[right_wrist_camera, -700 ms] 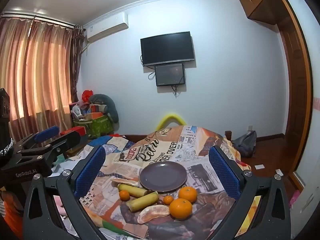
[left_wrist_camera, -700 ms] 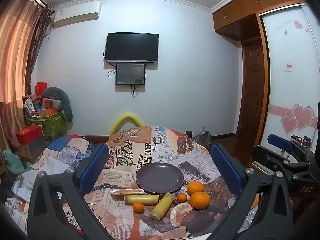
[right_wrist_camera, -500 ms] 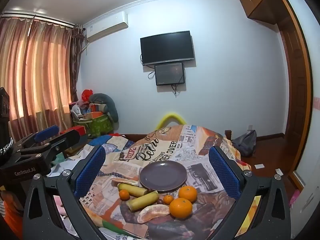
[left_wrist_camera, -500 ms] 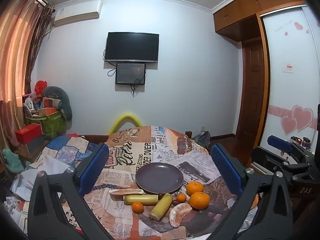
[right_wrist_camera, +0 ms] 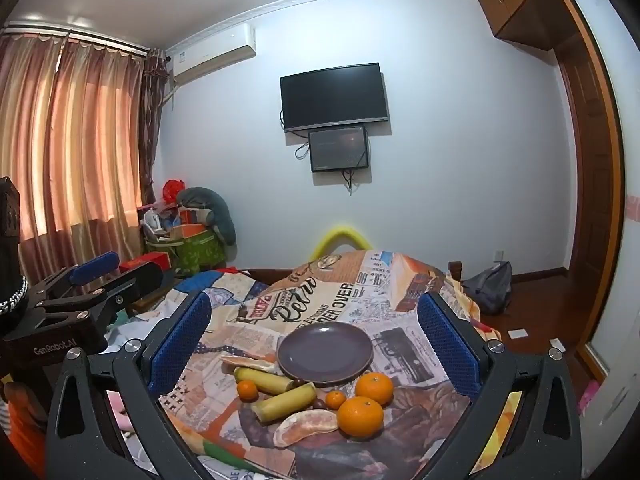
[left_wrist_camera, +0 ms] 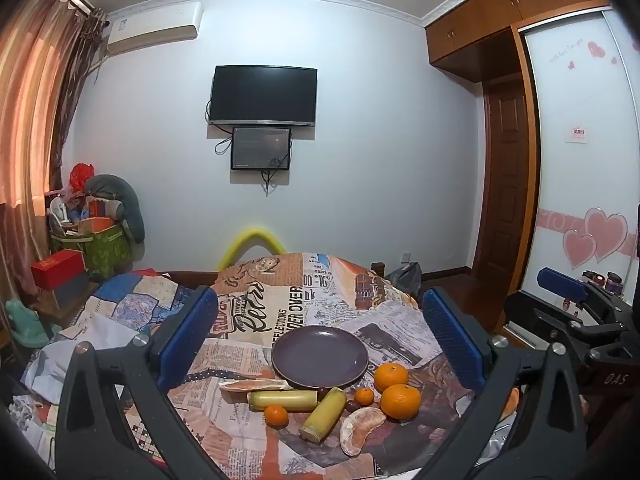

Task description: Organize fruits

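An empty purple plate (left_wrist_camera: 319, 356) (right_wrist_camera: 325, 352) sits on a table under a newspaper-print cloth. In front of it lie two large oranges (left_wrist_camera: 400, 401) (right_wrist_camera: 360, 416), two small tangerines (left_wrist_camera: 276, 415) (right_wrist_camera: 247, 390), two yellow sugarcane pieces (left_wrist_camera: 323, 408) (right_wrist_camera: 285, 401), pomelo segments (left_wrist_camera: 358, 428) (right_wrist_camera: 306, 426) and small dark fruits (left_wrist_camera: 351, 405). My left gripper (left_wrist_camera: 320, 336) is open and empty, held above the table's near side. My right gripper (right_wrist_camera: 314, 332) is also open and empty. Each gripper shows at the edge of the other's view.
The printed cloth (left_wrist_camera: 280, 304) hangs over the table's edges. A patchwork-covered surface (left_wrist_camera: 132, 304) lies at the left, with boxes and a green bag (left_wrist_camera: 100, 240) behind. A wooden door (left_wrist_camera: 504, 184) and a backpack (right_wrist_camera: 490, 286) are at the right.
Both views shift only slightly; the fruit and the plate have not moved. Both grippers stay open.
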### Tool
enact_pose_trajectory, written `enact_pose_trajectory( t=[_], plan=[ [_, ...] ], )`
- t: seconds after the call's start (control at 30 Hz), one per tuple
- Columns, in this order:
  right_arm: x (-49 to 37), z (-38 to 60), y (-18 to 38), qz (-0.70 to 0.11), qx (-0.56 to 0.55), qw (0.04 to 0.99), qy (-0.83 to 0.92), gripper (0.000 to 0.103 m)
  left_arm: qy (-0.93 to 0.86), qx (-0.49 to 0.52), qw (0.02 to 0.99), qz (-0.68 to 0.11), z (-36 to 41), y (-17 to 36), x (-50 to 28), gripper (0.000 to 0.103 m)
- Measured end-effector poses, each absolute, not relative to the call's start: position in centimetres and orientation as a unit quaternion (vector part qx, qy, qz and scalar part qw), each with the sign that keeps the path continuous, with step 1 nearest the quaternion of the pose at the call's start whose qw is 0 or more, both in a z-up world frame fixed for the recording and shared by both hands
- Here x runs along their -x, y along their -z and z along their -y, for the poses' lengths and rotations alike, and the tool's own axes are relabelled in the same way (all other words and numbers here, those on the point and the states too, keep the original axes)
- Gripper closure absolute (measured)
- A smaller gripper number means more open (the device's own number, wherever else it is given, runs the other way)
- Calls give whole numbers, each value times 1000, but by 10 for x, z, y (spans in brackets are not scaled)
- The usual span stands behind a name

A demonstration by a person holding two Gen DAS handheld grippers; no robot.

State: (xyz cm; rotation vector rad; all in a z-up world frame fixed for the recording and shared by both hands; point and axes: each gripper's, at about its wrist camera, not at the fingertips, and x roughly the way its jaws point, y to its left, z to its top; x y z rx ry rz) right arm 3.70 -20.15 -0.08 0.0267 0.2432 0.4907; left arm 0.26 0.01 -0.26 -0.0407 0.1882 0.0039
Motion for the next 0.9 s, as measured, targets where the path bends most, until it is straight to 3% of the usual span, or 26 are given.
enact_pose_trajectory(
  t=[0.9],
  plan=[
    [-37, 202, -3, -114, -12, 965, -237, 0, -3, 23, 995, -96, 0, 1, -3, 0]
  ],
)
